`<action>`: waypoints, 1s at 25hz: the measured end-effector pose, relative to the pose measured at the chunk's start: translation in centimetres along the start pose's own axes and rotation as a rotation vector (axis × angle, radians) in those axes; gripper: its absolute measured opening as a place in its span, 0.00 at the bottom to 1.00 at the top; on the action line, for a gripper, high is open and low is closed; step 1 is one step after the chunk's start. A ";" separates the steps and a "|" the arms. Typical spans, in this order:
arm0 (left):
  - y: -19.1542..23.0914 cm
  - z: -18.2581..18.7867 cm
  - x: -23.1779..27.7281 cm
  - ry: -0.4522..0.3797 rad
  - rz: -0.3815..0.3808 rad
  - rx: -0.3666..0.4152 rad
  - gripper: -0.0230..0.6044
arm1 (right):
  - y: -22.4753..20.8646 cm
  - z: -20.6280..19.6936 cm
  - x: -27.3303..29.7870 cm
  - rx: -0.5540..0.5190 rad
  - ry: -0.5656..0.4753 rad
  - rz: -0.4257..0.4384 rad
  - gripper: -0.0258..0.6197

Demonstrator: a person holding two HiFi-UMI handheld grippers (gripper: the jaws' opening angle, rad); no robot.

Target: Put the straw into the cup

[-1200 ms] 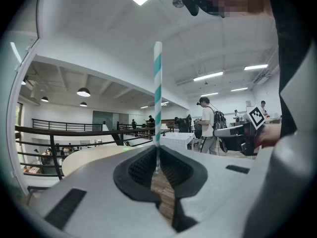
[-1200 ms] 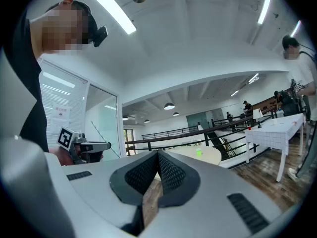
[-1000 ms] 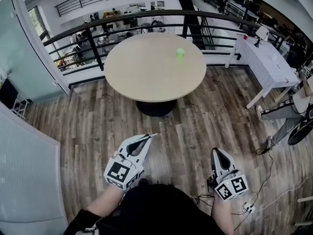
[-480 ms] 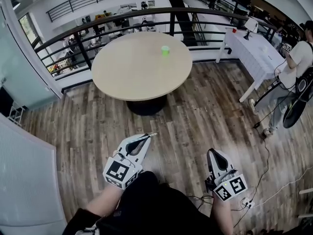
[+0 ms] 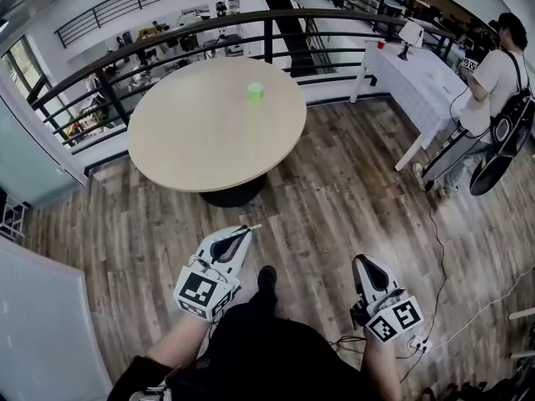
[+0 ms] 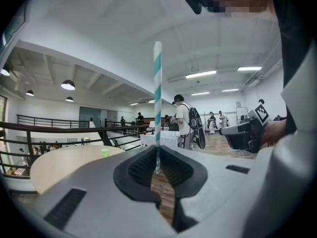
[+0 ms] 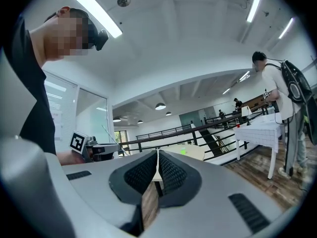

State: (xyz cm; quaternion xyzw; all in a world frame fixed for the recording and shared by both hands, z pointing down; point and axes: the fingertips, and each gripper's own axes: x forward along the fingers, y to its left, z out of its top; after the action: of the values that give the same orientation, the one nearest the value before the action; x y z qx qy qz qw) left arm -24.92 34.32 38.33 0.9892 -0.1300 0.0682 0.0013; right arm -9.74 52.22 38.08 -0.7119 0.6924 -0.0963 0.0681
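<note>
My left gripper (image 6: 157,170) is shut on a white straw with teal stripes (image 6: 157,98), which stands upright from the jaws. In the head view that gripper (image 5: 247,230) is held low at the left, over the wooden floor. The small green cup (image 5: 255,92) stands near the far side of a round beige table (image 5: 192,149), well ahead of both grippers; it is also seen as the cup (image 6: 104,152) and the cup (image 7: 184,152) in the two gripper views. My right gripper (image 5: 363,260) is shut with nothing in it, its jaws (image 7: 157,155) pressed together.
A black railing (image 5: 167,36) runs behind the round table. A white table (image 5: 418,73) stands at the right, with a person carrying a backpack (image 5: 493,82) beside it. Cables and a power strip (image 5: 415,346) lie on the floor by my right side.
The table and cup have slid left and a little nearer in the head view. The person at the right has come further into view. Both grippers keep their hold and pose.
</note>
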 end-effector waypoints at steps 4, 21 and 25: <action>3.4 0.3 4.3 -0.002 -0.011 -0.002 0.08 | -3.2 0.9 4.6 0.001 0.002 -0.011 0.08; 18.3 1.6 17.2 -0.013 0.012 -0.005 0.08 | -11.0 3.5 23.9 0.022 0.025 0.043 0.08; 20.2 1.3 19.7 -0.002 0.034 -0.016 0.08 | -13.4 3.5 26.9 0.050 0.023 0.064 0.08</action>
State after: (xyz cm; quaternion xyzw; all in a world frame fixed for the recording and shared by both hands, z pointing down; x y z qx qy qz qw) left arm -11.15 9.69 39.41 0.9869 -0.1472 0.0660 0.0077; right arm 4.72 25.62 38.90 -0.6864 0.7128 -0.1195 0.0808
